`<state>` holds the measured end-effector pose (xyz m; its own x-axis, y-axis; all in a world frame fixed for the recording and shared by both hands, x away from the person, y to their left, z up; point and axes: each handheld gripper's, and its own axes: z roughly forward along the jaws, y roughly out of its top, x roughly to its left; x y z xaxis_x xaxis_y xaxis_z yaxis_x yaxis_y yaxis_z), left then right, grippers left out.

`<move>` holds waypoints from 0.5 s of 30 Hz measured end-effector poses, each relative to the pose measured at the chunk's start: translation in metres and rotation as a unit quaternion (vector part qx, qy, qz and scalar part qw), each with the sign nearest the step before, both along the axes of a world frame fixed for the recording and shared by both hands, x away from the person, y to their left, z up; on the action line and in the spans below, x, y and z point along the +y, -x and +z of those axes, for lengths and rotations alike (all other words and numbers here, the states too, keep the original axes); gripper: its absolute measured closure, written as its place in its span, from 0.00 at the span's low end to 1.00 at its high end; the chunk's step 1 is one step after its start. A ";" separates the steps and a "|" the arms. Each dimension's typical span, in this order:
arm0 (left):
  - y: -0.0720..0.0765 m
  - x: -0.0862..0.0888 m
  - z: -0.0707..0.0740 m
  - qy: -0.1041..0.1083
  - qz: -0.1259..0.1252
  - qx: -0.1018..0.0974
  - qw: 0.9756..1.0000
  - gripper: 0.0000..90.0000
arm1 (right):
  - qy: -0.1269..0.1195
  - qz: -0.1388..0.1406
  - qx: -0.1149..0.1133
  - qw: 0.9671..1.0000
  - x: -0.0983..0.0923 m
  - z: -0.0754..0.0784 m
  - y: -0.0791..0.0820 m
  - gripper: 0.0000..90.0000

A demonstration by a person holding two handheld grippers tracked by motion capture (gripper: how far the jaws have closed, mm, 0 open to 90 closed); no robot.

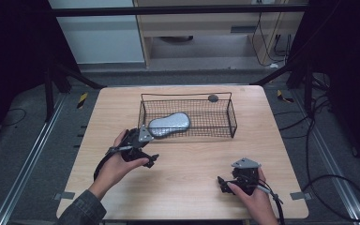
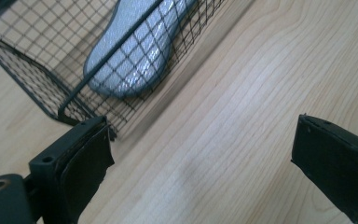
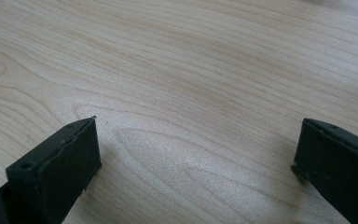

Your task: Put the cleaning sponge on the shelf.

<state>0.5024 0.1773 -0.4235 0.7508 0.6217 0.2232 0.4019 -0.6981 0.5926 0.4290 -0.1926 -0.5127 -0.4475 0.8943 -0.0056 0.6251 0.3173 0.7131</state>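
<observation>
Inside wire basket (image 1: 225, 117), grey insole (image 1: 169, 123) lies

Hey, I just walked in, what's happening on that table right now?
A person is working at a wooden table with a hand-held gripper in each hand. A silvery grey oblong pad lies inside a black wire basket. The left gripper sits just outside the basket's near left corner, jaws open and empty. The right gripper rests over bare wood near the front edge, also open and holding nothing.

Matt pale wood-grain table (image 1: 183, 187), black wire-mesh metal basket (image 1: 232, 117), and a glossy, finely textured grey pad (image 1: 168, 124) inside.
</observation>
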 end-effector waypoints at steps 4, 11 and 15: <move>0.002 0.014 -0.014 0.014 0.019 0.010 1.000 0.05 | -0.001 -0.001 0.001 1.000 0.000 0.000 0.000 0.00; 0.002 0.034 -0.032 0.022 0.046 0.024 0.998 0.05 | 0.000 0.000 0.000 1.000 0.000 0.000 0.000 0.00; -0.002 0.049 -0.041 0.030 0.067 0.030 0.997 0.05 | 0.000 0.000 0.000 1.000 0.000 0.000 0.000 0.00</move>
<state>0.5042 0.2262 -0.4642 0.6707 0.7284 0.1399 0.5246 -0.5992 0.6047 0.4288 -0.1923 -0.5126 -0.4468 0.8946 -0.0045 0.6260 0.3162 0.7128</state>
